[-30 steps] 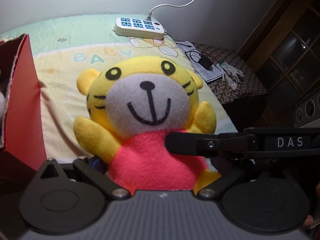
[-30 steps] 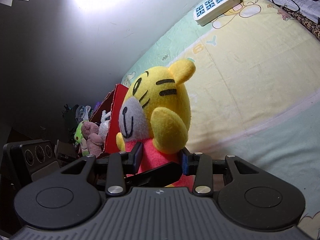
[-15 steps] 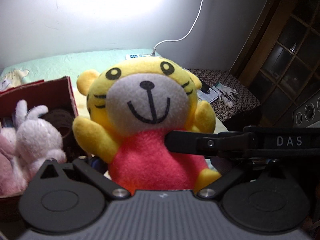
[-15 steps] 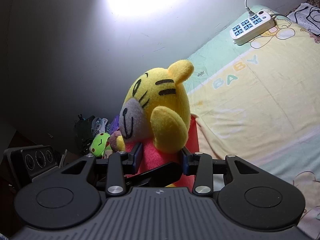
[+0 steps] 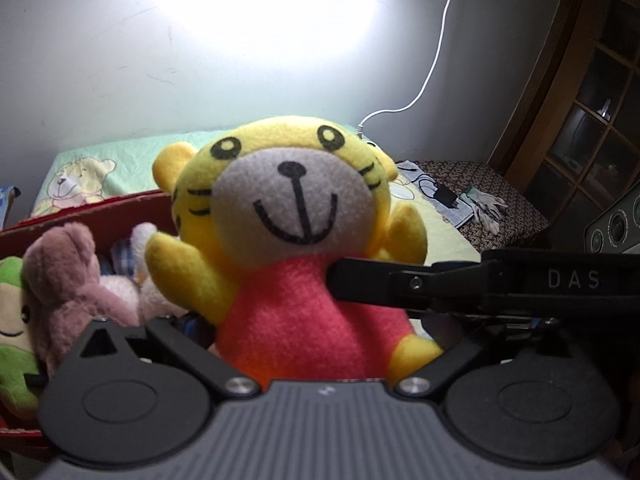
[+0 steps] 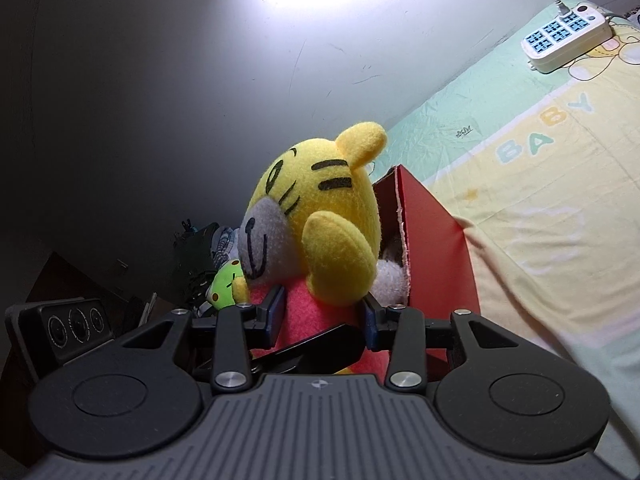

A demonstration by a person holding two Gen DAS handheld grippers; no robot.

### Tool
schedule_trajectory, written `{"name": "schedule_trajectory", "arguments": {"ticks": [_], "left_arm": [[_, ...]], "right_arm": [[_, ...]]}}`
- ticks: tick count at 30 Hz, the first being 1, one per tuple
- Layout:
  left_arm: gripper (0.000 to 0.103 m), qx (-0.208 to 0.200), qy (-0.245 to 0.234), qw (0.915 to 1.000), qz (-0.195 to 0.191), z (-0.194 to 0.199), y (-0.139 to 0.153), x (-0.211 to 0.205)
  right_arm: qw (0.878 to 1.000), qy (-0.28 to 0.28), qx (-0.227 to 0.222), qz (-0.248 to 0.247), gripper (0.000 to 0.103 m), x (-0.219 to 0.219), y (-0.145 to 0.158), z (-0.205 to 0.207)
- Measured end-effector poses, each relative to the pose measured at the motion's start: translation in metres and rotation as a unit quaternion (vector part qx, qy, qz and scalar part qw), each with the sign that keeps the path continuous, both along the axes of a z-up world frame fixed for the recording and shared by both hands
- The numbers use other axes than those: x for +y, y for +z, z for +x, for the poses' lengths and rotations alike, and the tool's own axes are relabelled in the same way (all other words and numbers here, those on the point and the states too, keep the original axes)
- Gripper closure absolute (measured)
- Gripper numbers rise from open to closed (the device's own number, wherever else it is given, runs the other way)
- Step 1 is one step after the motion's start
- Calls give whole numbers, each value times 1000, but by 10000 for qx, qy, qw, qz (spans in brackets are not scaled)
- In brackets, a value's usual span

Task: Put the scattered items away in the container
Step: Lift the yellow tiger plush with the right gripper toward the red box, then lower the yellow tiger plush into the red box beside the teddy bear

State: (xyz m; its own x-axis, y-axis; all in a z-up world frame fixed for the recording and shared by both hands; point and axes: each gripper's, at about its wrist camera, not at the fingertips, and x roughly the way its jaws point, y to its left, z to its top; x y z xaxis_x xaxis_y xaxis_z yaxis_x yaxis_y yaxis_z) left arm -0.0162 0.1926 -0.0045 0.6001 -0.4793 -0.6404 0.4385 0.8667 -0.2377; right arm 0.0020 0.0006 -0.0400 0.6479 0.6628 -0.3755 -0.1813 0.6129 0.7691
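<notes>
Pastel bed sheet w/ red box on it, pink bear & green frog inside. Yellow tiger plush held above box: right tongs clamp its red body; left tongs flank it, grip unclear.

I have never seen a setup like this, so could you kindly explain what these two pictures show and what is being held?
There is no robot arm: a person holds a two-finger gripper in each hand, and a fisheye camera on each looks along its fingers. The left camera faces the yellow plush tiger in a red shirt; the right camera sees it side-on. The right gripper is shut on the tiger's body. The left gripper also seems closed around it, though its fingertips are hidden. Beside the tiger stands the red cardboard box, holding a pink plush bear and green plush frog. On the pastel baby-print bedsheet lies a white power strip.
</notes>
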Motion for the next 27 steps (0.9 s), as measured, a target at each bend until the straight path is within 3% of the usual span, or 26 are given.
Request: {"name": "schedule_trajectory", "arguments": {"ticks": [11, 21, 27], "left_arm": [[2, 241, 445, 9987, -106, 19, -10, 45], [2, 239, 497, 9985, -35, 30, -16, 48], [2, 352, 595, 9976, 50, 43, -25, 49]], "right_arm": [[9997, 197, 148, 11, 61, 33, -10, 27], [9995, 85, 289, 131, 61, 34, -19, 38], [9993, 52, 294, -207, 62, 42, -20, 47]]}}
